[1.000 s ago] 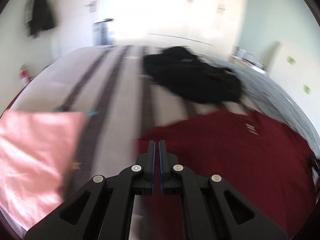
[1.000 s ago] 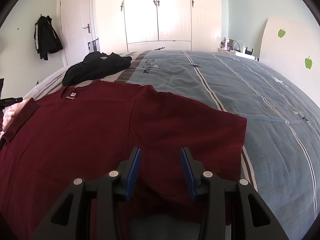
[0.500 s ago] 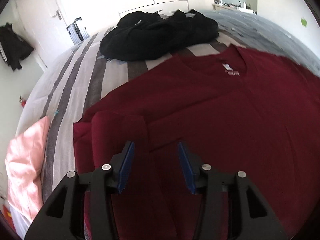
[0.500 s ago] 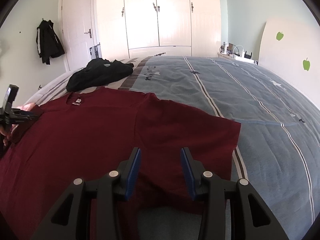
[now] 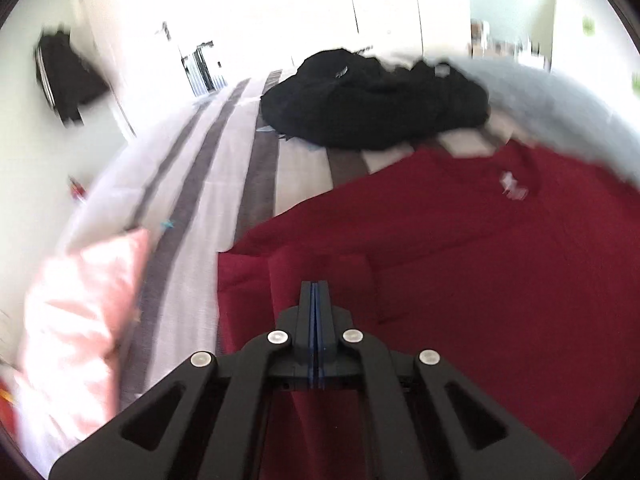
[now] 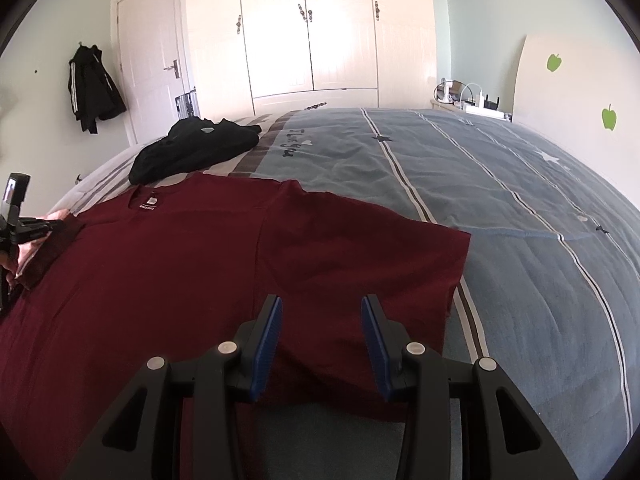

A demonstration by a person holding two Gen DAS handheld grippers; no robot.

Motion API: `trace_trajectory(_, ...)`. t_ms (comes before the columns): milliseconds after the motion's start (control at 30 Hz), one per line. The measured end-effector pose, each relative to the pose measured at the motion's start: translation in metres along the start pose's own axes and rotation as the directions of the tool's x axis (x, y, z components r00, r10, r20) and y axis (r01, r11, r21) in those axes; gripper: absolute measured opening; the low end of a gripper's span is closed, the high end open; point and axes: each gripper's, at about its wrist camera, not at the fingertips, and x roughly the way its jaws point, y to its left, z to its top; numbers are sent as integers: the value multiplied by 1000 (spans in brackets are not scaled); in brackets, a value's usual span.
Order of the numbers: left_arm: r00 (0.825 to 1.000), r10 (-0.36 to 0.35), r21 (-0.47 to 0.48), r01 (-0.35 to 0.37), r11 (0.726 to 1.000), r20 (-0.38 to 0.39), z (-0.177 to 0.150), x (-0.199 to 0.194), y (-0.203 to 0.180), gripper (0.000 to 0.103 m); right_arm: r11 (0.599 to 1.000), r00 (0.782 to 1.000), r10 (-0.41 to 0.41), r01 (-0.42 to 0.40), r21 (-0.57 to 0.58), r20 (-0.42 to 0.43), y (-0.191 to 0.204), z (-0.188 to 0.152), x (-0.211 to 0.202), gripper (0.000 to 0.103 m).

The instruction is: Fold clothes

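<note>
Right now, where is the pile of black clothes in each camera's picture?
Left wrist view: black clothes pile sits top centre, beyond the red T-shirt.
Right wrist view: it lies upper left, just past the shirt's collar.
Shared landmark: the black jacket on the wall, left in both.

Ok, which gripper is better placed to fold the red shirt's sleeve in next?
Left. The left gripper sits shut right at the folded-over sleeve of the red shirt; the right gripper hangs open over the other side.
</note>
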Motion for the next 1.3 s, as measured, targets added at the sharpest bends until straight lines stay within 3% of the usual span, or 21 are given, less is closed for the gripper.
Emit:
trace_trajectory(100,999,19,56,-17,998,-38,-3,2,-16,14,1000,1000,5,-5,-7,5,4,2,-2,38)
trace_trajectory(167,998,25,96,-20,995,-49,-8,6,-30,50,1000,1000,11,-11,-14,7,7,2,-2,38)
trace_trajectory(233,998,37,109,-31,994,-58,-13,8,-38,68,1000,1000,17,-17,-17,8,11,2,-2,38)
trace_trajectory(367,991,99,146,-85,986,-87,-23,17,-47,73,999,1000,22,-21,-41,12,17,3,-2,38)
trace_trajectory(567,982,155,100,-144,984,-106,-29,27,-28,83,999,1000,27,-27,-44,10,18,4,0,40)
trace_trajectory(700,985,140,112,-129,985,-96,-31,26,-29,78,999,1000,28,-27,-40,9,16,3,-1,40)
trace_trajectory(733,986,139,127,-128,984,-88,-31,25,-32,69,999,1000,27,-27,-39,9,16,3,0,40)
trace_trajectory(800,985,155,146,-142,979,-77,-31,23,-36,38,999,1000,26,-26,-34,9,15,3,0,40)
trace_trajectory(833,984,163,155,-151,976,-72,-31,21,-38,13,999,1000,25,-25,-29,9,14,2,0,40)
trace_trajectory(867,983,172,163,-159,974,-67,-32,20,-40,3,999,1000,25,-24,-26,9,14,2,0,40)
trace_trajectory(1067,996,72,30,-70,997,-47,-28,6,-12,3,1000,1000,25,-25,-15,10,11,3,-2,40)
trace_trajectory(1167,1000,-30,-69,30,997,7,-22,-8,5,3,1000,1000,27,-27,-13,14,11,5,-3,40)
trace_trajectory(1233,988,-149,-121,152,981,37,-14,-19,10,3,1000,999,29,-29,-9,16,11,7,-4,40)
trace_trajectory(1300,962,-272,-158,273,949,28,-5,-20,9,3,999,999,33,-33,-5,18,12,8,-5,40)
